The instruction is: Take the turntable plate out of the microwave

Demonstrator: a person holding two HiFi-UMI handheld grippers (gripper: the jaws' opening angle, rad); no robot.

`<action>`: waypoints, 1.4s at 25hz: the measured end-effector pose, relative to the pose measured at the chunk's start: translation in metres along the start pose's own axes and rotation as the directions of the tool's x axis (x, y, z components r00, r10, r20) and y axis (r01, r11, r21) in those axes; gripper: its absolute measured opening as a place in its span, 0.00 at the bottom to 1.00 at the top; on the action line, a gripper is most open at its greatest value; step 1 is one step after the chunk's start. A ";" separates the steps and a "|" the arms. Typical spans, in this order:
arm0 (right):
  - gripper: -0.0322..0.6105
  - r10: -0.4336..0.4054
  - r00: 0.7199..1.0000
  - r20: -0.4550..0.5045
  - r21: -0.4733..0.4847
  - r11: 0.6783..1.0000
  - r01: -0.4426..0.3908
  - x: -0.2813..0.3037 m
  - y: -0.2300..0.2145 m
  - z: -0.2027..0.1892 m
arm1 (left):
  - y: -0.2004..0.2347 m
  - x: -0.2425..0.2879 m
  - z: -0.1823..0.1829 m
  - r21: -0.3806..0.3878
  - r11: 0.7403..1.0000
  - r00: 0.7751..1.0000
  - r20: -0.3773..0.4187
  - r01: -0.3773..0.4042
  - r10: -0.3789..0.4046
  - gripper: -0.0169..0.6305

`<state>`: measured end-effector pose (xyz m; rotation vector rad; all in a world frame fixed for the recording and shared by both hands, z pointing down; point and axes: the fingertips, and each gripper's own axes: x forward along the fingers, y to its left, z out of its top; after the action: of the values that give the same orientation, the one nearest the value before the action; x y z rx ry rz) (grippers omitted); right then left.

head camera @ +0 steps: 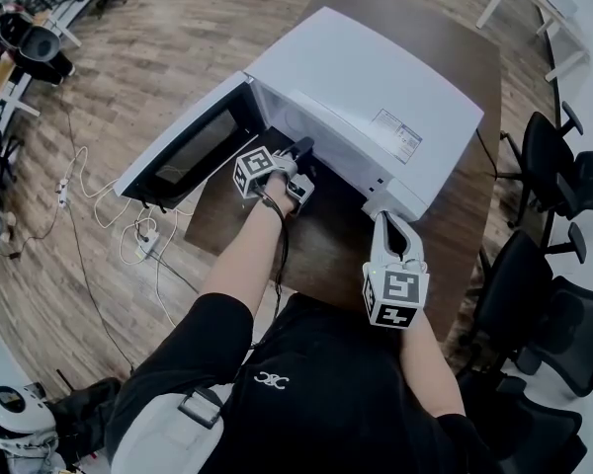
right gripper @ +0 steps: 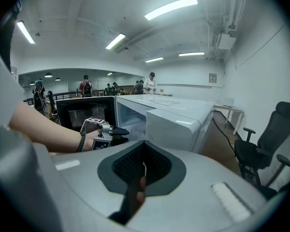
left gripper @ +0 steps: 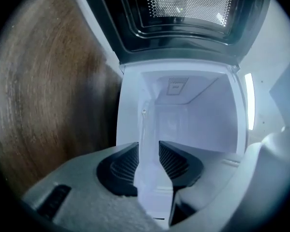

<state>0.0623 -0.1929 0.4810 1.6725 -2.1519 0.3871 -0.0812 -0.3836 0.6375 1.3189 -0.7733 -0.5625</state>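
Note:
The white microwave (head camera: pixel 376 87) stands on a dark wooden table (head camera: pixel 326 250) with its door (head camera: pixel 193 146) swung wide to the left. My left gripper (head camera: pixel 303 149) reaches into the mouth of the cavity. In the left gripper view the picture is rolled, so the glass turntable plate (left gripper: pixel 145 129) shows edge-on as a pale translucent strip. It runs between the left gripper's (left gripper: pixel 149 161) ribbed pads (left gripper: pixel 123 166), which close on it. My right gripper (head camera: pixel 383 215) hangs by the microwave's front right corner, shut and holding nothing (right gripper: pixel 144 166).
The cavity's lit white walls (left gripper: pixel 198 124) lie ahead of the left gripper, and the door's mesh window (left gripper: pixel 183 4) is above in that view. Black office chairs (head camera: pixel 544 156) crowd the table's right side. Cables (head camera: pixel 138 235) trail on the wooden floor at left. People stand far off (right gripper: pixel 85 87).

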 end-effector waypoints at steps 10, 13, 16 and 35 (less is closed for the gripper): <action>0.06 -0.010 1.000 0.004 0.001 1.000 0.010 -0.003 -0.003 0.000 | -0.008 0.012 -0.005 0.066 0.997 0.999 -0.039 -0.035 0.038 0.25; 0.06 -0.012 1.000 0.003 0.002 1.000 0.012 -0.004 -0.003 -0.001 | -0.010 0.013 -0.005 0.064 0.997 0.999 -0.039 -0.033 0.036 0.25; 0.06 -0.013 1.000 0.000 0.004 1.000 0.013 -0.002 -0.003 -0.001 | -0.011 0.012 -0.003 0.015 1.000 0.999 -0.031 -0.006 0.006 0.25; 0.06 -0.039 0.999 -0.012 -0.022 0.999 0.038 -0.002 -0.014 -0.002 | -0.026 0.031 -0.008 -0.009 0.995 0.994 -0.034 0.102 -0.102 0.24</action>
<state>0.0766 -0.1941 0.4816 1.6926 -2.1045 0.3605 -0.0538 -0.4068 0.6166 1.3636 -0.6784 -0.6216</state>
